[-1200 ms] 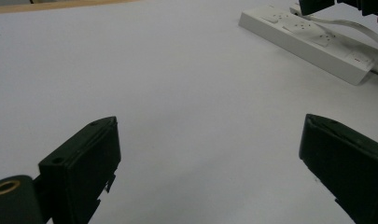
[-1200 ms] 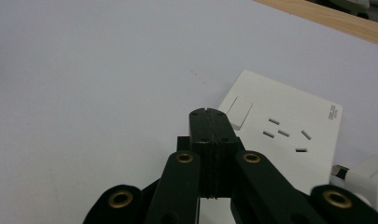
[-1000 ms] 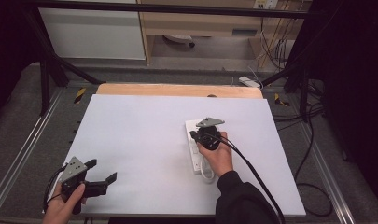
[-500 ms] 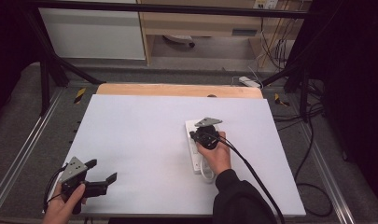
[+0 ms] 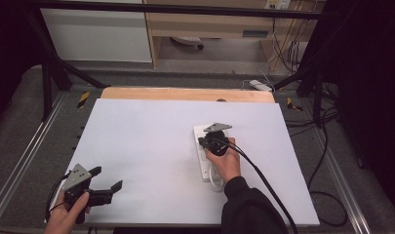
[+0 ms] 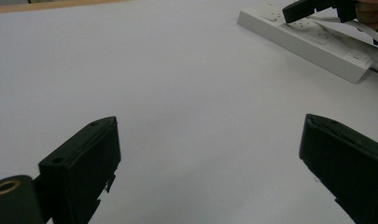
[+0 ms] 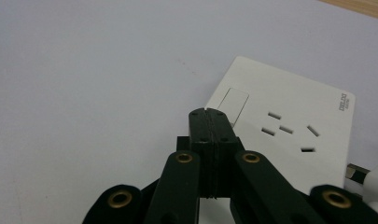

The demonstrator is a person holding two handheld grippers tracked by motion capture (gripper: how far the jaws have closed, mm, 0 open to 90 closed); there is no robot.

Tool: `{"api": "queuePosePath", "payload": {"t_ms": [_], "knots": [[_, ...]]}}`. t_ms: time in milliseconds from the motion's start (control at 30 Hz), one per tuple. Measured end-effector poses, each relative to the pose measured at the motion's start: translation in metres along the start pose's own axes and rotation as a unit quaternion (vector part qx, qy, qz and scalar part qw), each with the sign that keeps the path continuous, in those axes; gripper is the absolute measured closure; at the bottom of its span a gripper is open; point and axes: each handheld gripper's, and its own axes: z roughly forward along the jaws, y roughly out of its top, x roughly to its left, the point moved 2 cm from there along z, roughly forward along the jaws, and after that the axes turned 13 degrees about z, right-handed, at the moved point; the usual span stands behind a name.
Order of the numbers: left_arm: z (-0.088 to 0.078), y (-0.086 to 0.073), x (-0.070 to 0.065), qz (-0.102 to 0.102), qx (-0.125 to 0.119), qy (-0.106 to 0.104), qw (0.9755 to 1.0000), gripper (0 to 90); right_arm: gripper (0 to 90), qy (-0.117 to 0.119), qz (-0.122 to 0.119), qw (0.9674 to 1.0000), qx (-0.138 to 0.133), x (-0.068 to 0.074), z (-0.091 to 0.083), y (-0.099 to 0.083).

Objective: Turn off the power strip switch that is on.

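Observation:
A white power strip (image 5: 202,163) lies right of centre on the white table sheet (image 5: 146,141), its white cord (image 5: 215,179) looped at the near end. My right gripper (image 5: 210,134) is shut with nothing between its jaws. In the right gripper view its tips (image 7: 209,114) hover over the strip's (image 7: 294,116) end, beside the rocker switch (image 7: 235,102) and a socket (image 7: 287,130). My left gripper (image 5: 106,178) rests near the front left corner, open and empty. In the left gripper view its jaws (image 6: 210,135) stand wide apart, and the power strip (image 6: 317,44) lies far off at the upper right.
A wooden strip (image 5: 185,93) borders the far table edge. Metal rails (image 5: 19,165) run along both sides. Black cables (image 5: 326,195) trail on the floor at the right, and a white plug (image 7: 373,184) sits by the strip's side.

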Motion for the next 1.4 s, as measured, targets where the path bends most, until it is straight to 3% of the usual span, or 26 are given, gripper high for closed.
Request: {"api": "queuePosePath", "payload": {"t_ms": [1400], "knots": [[0.0003,0.0,-0.0003,0.002,0.001,-0.001,1.0,5.3,90.0,-0.002,0.011,0.9999,-0.001,-0.0019,0.0026,-0.0012]]}}
